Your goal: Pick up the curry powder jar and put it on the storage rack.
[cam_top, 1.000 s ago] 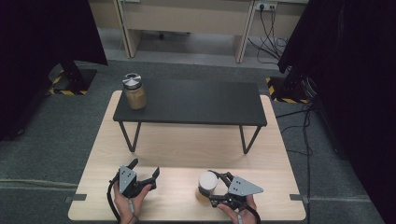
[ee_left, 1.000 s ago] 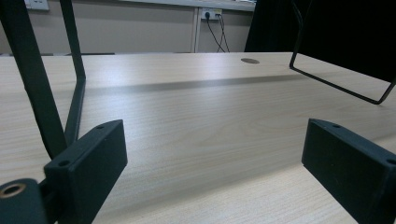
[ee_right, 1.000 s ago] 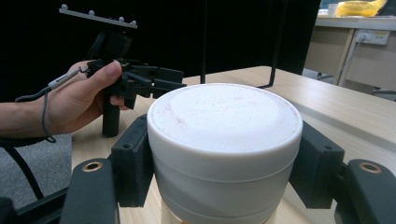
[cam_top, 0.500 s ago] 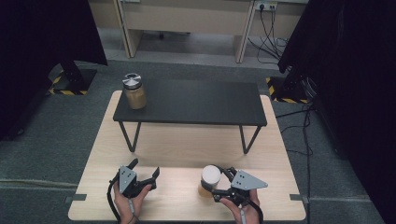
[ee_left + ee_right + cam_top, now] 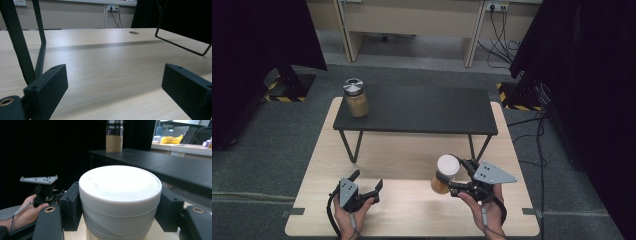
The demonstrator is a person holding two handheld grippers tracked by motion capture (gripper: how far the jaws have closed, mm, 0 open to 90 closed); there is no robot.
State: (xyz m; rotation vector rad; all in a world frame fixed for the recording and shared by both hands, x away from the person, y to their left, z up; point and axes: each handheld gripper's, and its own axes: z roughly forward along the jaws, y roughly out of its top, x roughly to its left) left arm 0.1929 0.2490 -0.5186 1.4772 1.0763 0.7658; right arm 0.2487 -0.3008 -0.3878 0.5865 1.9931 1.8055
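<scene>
From overhead, one camera looks down on my table (image 5: 412, 165). Two ride my grippers low; all share the black bench (image 5: 417, 110).

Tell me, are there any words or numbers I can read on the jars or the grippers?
No readable text anywhere.
White-lidded jar held in the right gripper: its lid is plain, no label shows.
Jar on the black shelf: too small to tell if it has writing.
Left gripper and wooden table: no marks.
</scene>
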